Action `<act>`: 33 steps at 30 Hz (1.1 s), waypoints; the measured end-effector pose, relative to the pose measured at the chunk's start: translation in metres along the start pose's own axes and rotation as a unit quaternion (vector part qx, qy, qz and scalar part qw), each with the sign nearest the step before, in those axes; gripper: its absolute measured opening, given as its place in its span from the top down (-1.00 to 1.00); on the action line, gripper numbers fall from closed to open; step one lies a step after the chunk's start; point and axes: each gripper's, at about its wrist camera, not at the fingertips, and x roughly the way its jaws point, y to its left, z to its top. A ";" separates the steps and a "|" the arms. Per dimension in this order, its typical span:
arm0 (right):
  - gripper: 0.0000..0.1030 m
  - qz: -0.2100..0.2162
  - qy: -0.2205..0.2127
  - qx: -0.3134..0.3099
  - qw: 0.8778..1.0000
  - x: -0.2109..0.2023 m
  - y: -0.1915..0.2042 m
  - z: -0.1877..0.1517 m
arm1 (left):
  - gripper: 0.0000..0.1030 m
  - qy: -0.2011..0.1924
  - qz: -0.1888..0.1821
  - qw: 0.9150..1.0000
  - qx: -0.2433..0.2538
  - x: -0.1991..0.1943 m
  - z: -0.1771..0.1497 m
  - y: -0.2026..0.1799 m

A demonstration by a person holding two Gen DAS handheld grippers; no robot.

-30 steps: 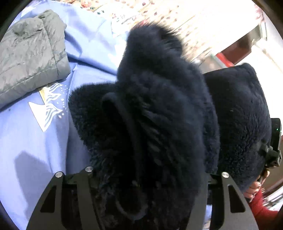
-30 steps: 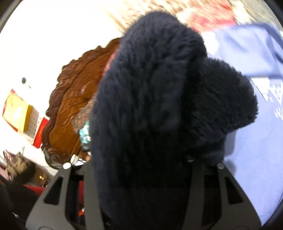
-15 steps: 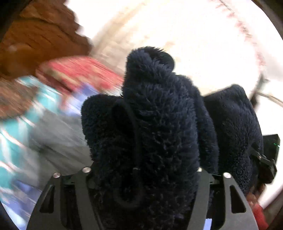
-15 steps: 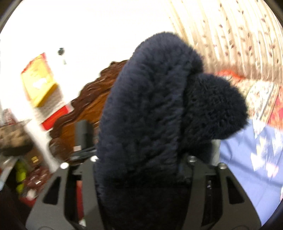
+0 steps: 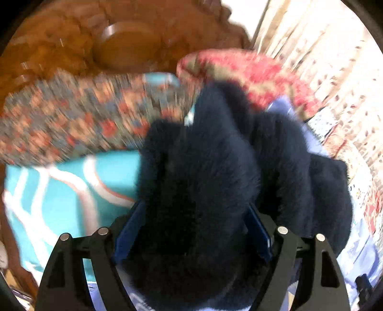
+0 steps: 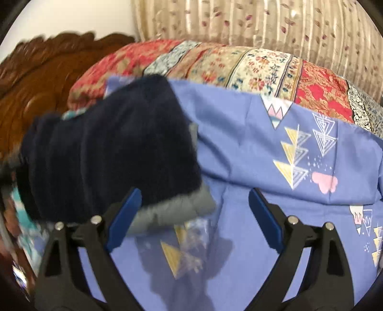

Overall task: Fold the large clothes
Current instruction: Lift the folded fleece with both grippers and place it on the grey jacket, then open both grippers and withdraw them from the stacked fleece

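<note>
Fleece [image 6: 107,148] lies on a grey jacket [image 6: 167,213] on the blue sheet [image 6: 251,148] beside the carved headboard [image 5: 119,40]; left gripper [image 5: 191,229] pinches the fleece, right gripper [image 6: 194,213] gapes.

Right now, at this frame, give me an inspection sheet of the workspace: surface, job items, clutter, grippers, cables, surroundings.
Surface: bed under a blue patterned sheet.
Job's things: navy fleece garment bunched, lying on a grey quilted garment.
Clutter: teal patterned pillow; patchwork quilt along the far edge.
Grippers: left gripper with fleece bulging between its spread fingers, grip unclear; right gripper open, holding nothing.
Cables: nothing seen.
Surroundings: carved wooden headboard, leaf-print curtain.
</note>
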 end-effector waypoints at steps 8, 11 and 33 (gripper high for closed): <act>-0.72 0.088 0.021 -0.021 0.996 -0.064 0.040 -0.091 | -0.90 -0.112 0.049 0.992 0.023 -0.137 0.004 0.027; -0.73 0.107 0.012 -0.039 0.993 -0.095 0.062 -0.122 | -0.90 -0.112 0.039 0.991 0.057 -0.169 -0.019 0.025; -0.89 0.115 0.018 0.055 0.992 -0.265 0.043 -0.245 | -1.08 -0.033 0.000 0.986 0.161 -0.265 -0.204 -0.015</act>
